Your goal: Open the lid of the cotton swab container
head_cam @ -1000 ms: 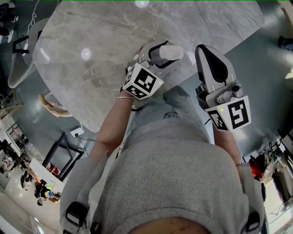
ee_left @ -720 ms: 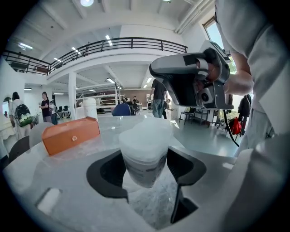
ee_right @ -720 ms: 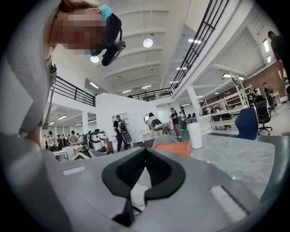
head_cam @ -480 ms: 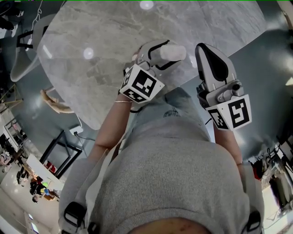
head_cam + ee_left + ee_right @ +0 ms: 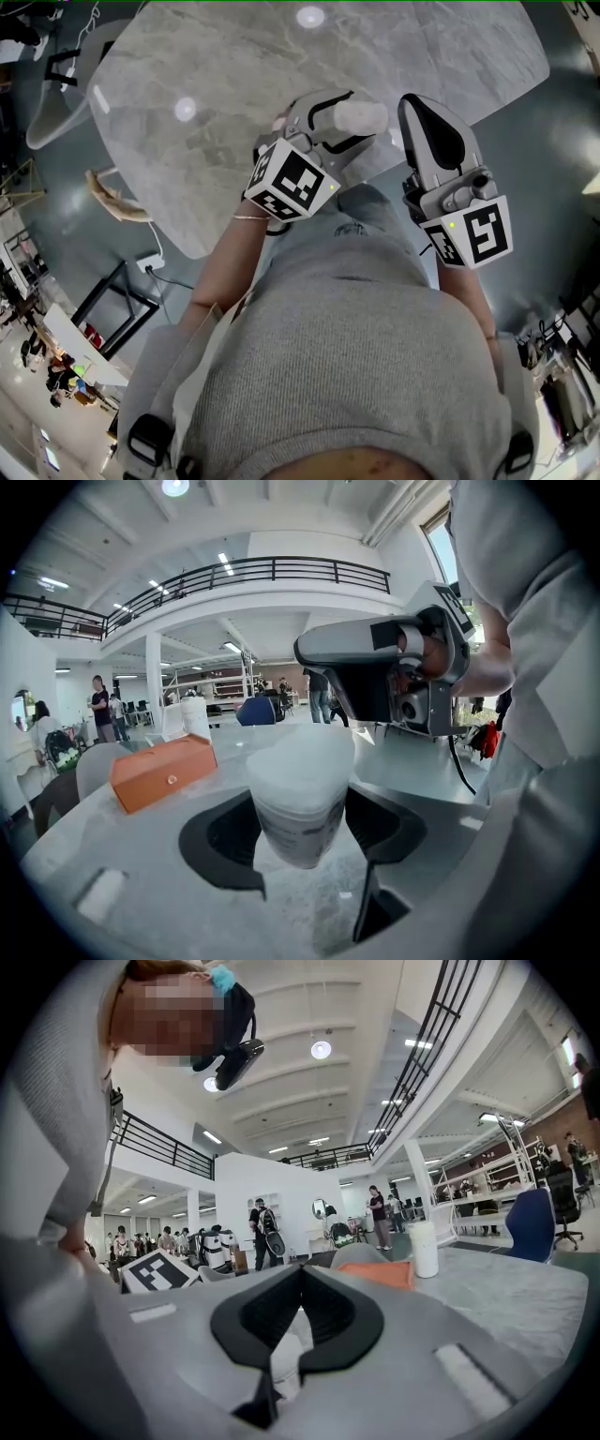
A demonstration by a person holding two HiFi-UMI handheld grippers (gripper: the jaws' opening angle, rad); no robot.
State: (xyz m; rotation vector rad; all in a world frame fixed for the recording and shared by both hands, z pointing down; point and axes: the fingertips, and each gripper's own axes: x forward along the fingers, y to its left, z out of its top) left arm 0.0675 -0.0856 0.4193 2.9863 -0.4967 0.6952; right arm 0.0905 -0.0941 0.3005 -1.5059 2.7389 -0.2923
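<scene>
The cotton swab container (image 5: pixel 300 794) is a translucent white tub with its frosted lid on. My left gripper (image 5: pixel 305 829) is shut on it, a black pad on each side of its body. From above, the container (image 5: pixel 361 114) lies sideways in the left gripper (image 5: pixel 339 118), over the near edge of the marble table (image 5: pixel 234 84). To the right of the container, my right gripper (image 5: pixel 414 105) is shut and empty; its jaws meet in a closed seam in the right gripper view (image 5: pixel 300 1283). It also appears in the left gripper view as the right gripper (image 5: pixel 394 667), just behind the container.
An orange box (image 5: pixel 159 771) and a white cylinder (image 5: pixel 192 719) stand on the table farther off. The same orange box (image 5: pixel 380 1274) and white cylinder (image 5: pixel 425 1248) appear in the right gripper view. A chair (image 5: pixel 56 103) stands at the table's left. Several people are in the hall behind.
My left gripper has risen a little toward the head camera with the container in it. The right gripper has hardly moved and stays shut.
</scene>
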